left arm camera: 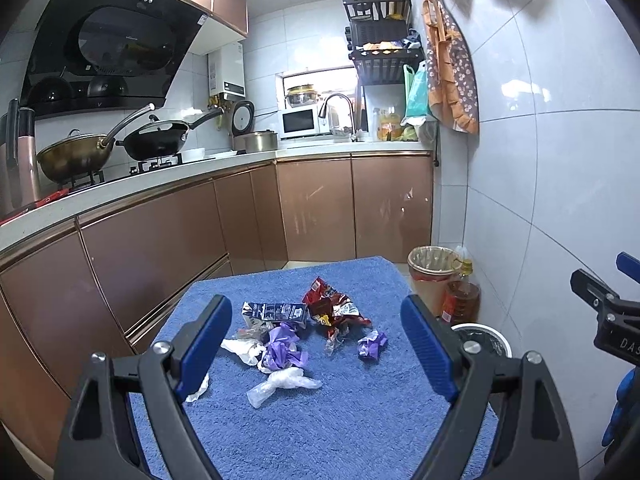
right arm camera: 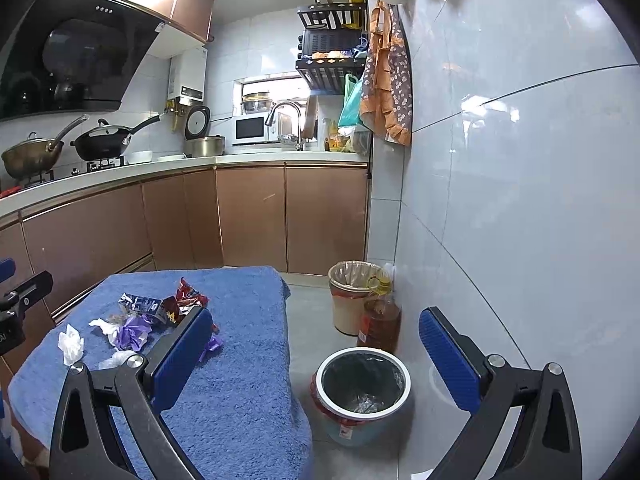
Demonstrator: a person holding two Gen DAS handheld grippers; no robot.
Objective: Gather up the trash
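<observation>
Trash lies on a blue towel (left arm camera: pixel 340 432): a dark carton (left arm camera: pixel 276 313), a red snack wrapper (left arm camera: pixel 332 304), purple wrappers (left arm camera: pixel 282 346), a small purple wrapper (left arm camera: pixel 372 344), clear plastic (left arm camera: pixel 280 384) and white tissue (left arm camera: pixel 240 348). My left gripper (left arm camera: pixel 320 348) is open and empty above the towel, near the pile. My right gripper (right arm camera: pixel 320 360) is open and empty, above the floor beside a white-rimmed bin (right arm camera: pixel 362 392) with a black liner. The pile also shows in the right wrist view (right arm camera: pixel 136 320), with a white tissue (right arm camera: pixel 71 344) at its left.
A second bin with a clear liner (right arm camera: pixel 352 296) and an oil bottle (right arm camera: pixel 378 316) stand by the tiled wall (right arm camera: pixel 520 200). Brown cabinets (left arm camera: pixel 160 248) and a counter with pans (left arm camera: pixel 156 140) run along the left and back.
</observation>
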